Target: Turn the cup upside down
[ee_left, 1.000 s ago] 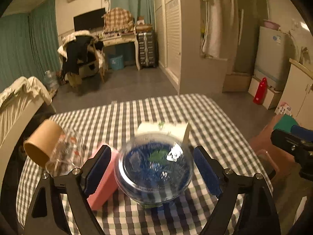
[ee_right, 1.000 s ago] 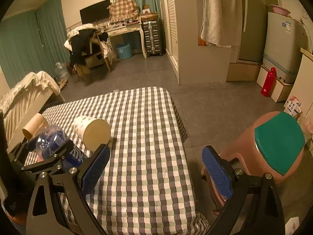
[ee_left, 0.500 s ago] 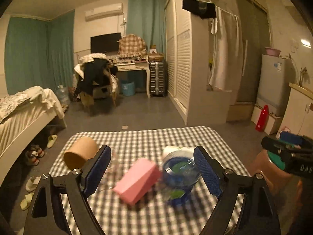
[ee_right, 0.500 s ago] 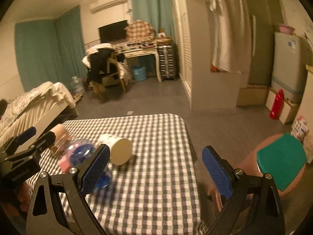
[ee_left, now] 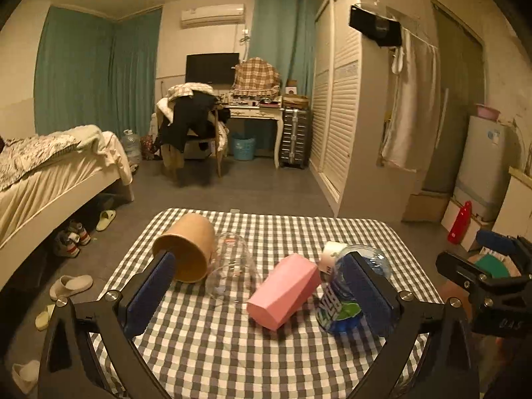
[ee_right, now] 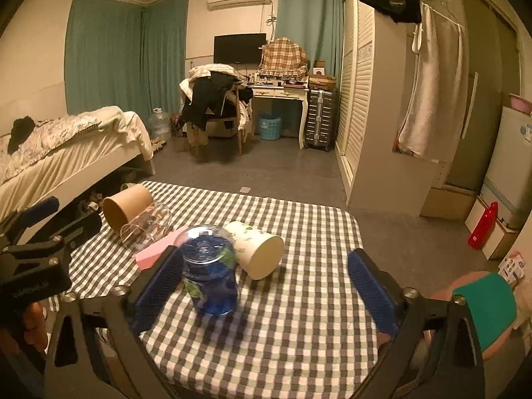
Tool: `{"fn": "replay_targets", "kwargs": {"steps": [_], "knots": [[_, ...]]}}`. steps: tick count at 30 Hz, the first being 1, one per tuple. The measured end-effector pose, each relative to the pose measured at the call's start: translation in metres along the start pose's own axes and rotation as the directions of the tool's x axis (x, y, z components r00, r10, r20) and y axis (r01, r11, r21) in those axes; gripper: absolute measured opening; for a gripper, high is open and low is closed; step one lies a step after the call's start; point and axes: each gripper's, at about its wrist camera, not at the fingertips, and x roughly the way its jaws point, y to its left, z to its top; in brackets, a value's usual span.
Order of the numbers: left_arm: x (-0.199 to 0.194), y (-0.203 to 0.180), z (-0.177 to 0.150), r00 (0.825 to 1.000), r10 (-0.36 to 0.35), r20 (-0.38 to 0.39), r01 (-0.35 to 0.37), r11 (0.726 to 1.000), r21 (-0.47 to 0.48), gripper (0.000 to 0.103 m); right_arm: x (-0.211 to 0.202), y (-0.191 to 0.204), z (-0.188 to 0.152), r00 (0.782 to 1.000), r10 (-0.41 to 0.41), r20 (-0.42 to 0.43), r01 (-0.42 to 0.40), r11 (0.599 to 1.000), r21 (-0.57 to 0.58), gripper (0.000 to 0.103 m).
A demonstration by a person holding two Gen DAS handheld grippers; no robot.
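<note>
A blue clear plastic cup (ee_right: 210, 271) stands upside down on the checked table (ee_right: 299, 316); it also shows in the left wrist view (ee_left: 342, 302), partly behind the right finger. My left gripper (ee_left: 257, 294) is open and empty, held back above the near table edge. My right gripper (ee_right: 266, 292) is open and empty, its left finger just beside the blue cup. A white paper cup (ee_right: 257, 249) lies on its side behind the blue cup. A brown paper cup (ee_left: 186, 249) and a clear glass cup (ee_left: 232, 271) lie on their sides at the left.
A pink block (ee_left: 282, 291) lies mid-table between the glass cup and the blue cup. A brown stool with a green seat (ee_right: 482, 302) stands right of the table. A bed (ee_left: 50, 173) is at the left, and a wardrobe (ee_left: 342, 99) stands beyond.
Both grippers pulled back and up from the table. The left gripper drew away from the blue cup, which now stands upside down on the cloth.
</note>
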Motion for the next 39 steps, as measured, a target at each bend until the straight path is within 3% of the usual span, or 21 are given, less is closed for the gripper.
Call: {"fn": "replay_targets", "kwargs": {"steps": [14, 39], "knots": [[0.001, 0.017, 0.0, 1.0, 0.02, -0.021, -0.021, 0.999, -0.042, 0.103, 0.003, -0.008, 0.001, 0.999, -0.046, -0.001, 0.046, 0.999, 0.03, 0.103], [0.001, 0.016, -0.001, 0.999, 0.04, -0.016, -0.041, 0.999, -0.026, 0.103, 0.008, -0.011, -0.003, 0.997, -0.069, -0.024, 0.069, 0.997, 0.024, 0.103]]}}
